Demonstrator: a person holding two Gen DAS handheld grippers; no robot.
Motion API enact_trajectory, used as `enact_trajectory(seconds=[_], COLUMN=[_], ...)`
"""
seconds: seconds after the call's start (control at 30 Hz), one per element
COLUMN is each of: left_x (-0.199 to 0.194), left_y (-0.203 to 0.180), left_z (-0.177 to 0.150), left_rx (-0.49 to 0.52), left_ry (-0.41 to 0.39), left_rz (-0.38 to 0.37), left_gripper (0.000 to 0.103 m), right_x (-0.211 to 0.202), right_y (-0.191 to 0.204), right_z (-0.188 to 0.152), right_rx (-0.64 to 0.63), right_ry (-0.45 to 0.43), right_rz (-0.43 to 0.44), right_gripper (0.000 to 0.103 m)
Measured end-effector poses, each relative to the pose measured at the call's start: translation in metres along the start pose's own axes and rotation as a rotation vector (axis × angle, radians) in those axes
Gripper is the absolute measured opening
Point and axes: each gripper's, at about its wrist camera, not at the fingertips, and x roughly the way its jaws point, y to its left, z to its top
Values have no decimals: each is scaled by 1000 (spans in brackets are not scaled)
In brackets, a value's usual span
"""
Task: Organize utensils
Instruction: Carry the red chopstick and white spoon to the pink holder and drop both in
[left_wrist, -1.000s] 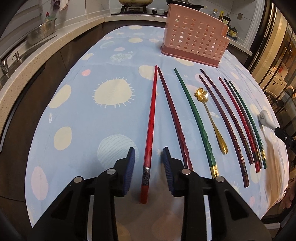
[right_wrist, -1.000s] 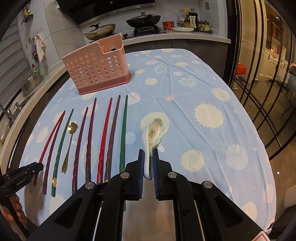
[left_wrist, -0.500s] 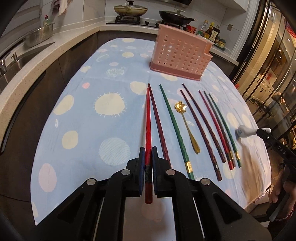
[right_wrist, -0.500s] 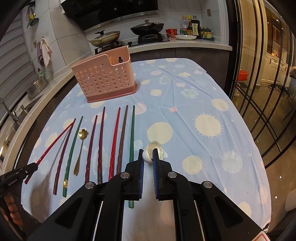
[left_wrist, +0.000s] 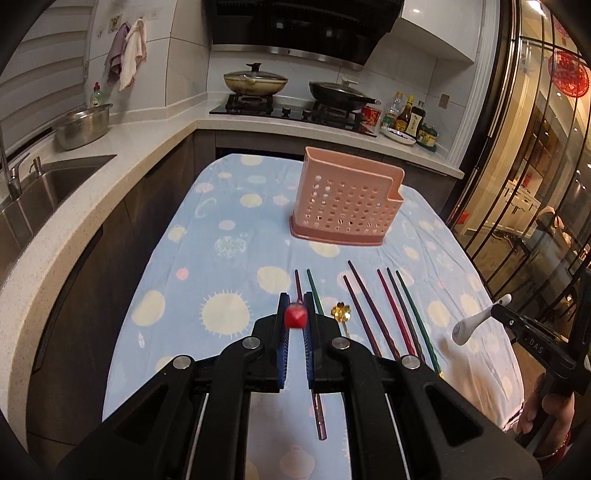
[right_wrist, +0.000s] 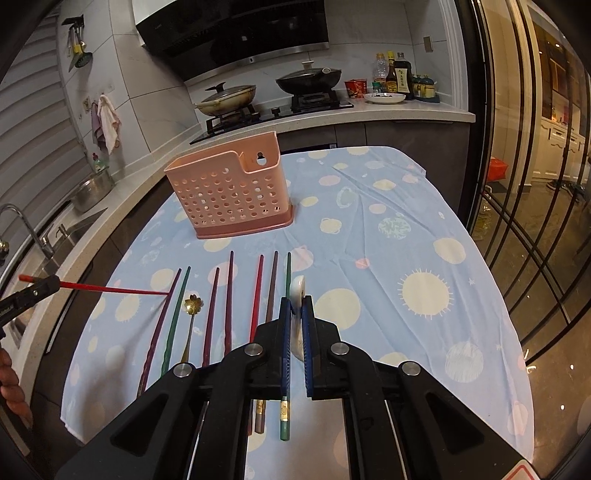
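- Left tongs (left_wrist: 295, 321) clamped on the red chopstick (left_wrist: 295, 318); it was flat on the desk 0.5 s ago and is now fully lifted, butt end facing the camera.
- Right tongs (right_wrist: 296, 314) clamped on the white ceramic spoon (right_wrist: 297, 295); it has risen since 0.5 s ago and is held edge-on between the pads, off the cloth.
- Right wrist view shows the red chopstick's full length (right_wrist: 110, 290), roughly level, tip above the leftmost dark red chopstick (right_wrist: 159, 328). Left wrist view shows only its end face.
- Left wrist view shows the spoon's handle (left_wrist: 476, 321) sticking out of the other tongs at the right edge.
- Still on the desk: six chopsticks and the gold flower spoon (right_wrist: 192, 314) in a row, near the person's edge.
- Pink perforated utensil holder (right_wrist: 229, 192) stands upright behind the row, well apart from both tongs.
- Desk has a light-blue tablecloth (right_wrist: 406, 258) with sun and planet prints. Kitchen around it: sink (left_wrist: 44, 192) to the left, stove with two pans (left_wrist: 295, 88) at the back, glass doors to the right.
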Motion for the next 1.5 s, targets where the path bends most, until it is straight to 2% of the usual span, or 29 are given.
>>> enact_trajectory(seconds=[0.33,0.7,0.83,0.93,1.03,1.27,1.33,1.4,1.47,1.5], left_x=[7,6,17,32,54,98,105,108,106,103], left_y=[-8,-32,-41,-42,-41,-36,-35,-31,-28,-27], left_z=[74,182,213,228,233,222,218,213,208,204], left_rx=[48,86,92,91,79,65,60,41,25,21], left_ry=[-115,-287,-327,-324,-286,-194,-180,-181,-194,-210], left_rz=[27,-5,-6,-4,-12,-14,-12,5,38,56], left_gripper=[7,7,7,7,7,7,8,16,59,62], right_x=[9,38,58,78,101,147,151,148,138,134], right_y=[4,31,43,50,54,53,50,48,45,42], right_z=[56,166,200,214,220,213,208,204,200,197], right_rx=[-6,-10,-8,-5,1,14,30,35,37,37], right_ry=[-49,-151,-175,-161,-128,-34,-31,-46,-68,-78], right_rz=[79,181,197,212,220,196,188,163,152,145], right_gripper=[6,6,6,6,6,6,9,18,32,34])
